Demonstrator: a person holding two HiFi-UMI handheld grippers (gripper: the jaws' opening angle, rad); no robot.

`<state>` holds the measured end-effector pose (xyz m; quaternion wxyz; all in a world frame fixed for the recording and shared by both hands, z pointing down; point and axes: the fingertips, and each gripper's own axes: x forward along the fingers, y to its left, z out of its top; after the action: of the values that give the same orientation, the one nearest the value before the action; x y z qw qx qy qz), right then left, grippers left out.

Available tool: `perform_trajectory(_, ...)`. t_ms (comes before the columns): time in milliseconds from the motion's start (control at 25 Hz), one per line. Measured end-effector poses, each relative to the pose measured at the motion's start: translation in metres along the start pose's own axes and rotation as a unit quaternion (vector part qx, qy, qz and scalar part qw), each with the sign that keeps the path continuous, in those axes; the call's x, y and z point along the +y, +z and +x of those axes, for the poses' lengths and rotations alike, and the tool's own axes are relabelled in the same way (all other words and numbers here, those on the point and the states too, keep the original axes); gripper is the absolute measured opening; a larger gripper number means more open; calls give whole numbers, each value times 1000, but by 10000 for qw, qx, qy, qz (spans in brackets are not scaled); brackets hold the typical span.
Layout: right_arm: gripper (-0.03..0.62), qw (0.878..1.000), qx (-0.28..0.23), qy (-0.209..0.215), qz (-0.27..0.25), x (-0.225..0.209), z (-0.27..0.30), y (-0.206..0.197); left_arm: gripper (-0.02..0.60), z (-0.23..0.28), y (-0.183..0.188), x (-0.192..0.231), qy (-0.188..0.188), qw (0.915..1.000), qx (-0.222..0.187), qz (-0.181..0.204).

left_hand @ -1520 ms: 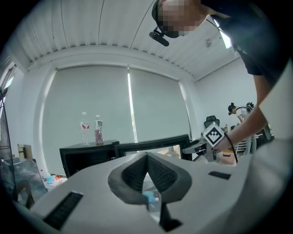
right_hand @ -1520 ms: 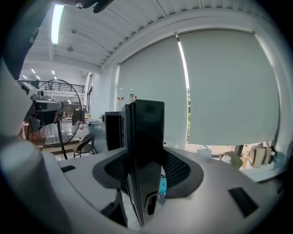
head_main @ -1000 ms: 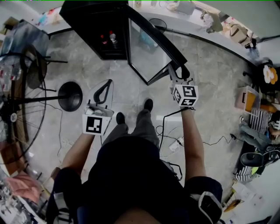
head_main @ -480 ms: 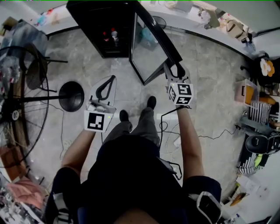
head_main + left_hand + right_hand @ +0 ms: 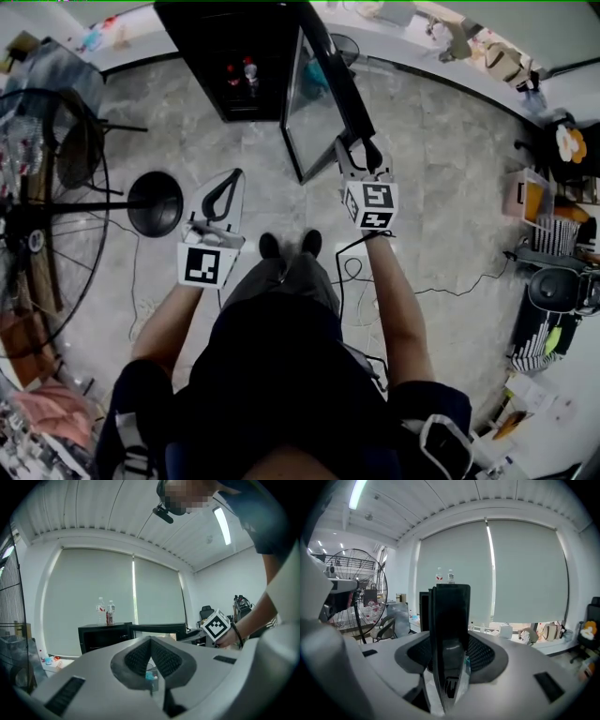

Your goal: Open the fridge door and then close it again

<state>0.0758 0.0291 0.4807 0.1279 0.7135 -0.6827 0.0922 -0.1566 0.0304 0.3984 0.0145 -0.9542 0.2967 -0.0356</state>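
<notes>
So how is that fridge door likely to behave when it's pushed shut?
The fridge door looks rigid, a glass pane in a black frame, so it should swing as one piece, not flex. The right gripper has its jaws clamped on the smooth edge and might slip. A slam could rattle the bottles on top.

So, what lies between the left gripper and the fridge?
Only bare floor, as the head view shows: nothing stands between the left gripper and the fridge.
</notes>
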Motion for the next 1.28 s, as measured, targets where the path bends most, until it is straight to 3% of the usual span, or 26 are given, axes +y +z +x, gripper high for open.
perform_trajectory(560, 227, 9994, 161, 322, 5, 36, 2, 2, 23, -18, -3, -4, 548, 9984, 158, -43)
perform_trajectory(1280, 226, 9972, 382, 605, -206, 98, 10, 9, 23, -33, 2, 17, 888, 9960, 126, -16)
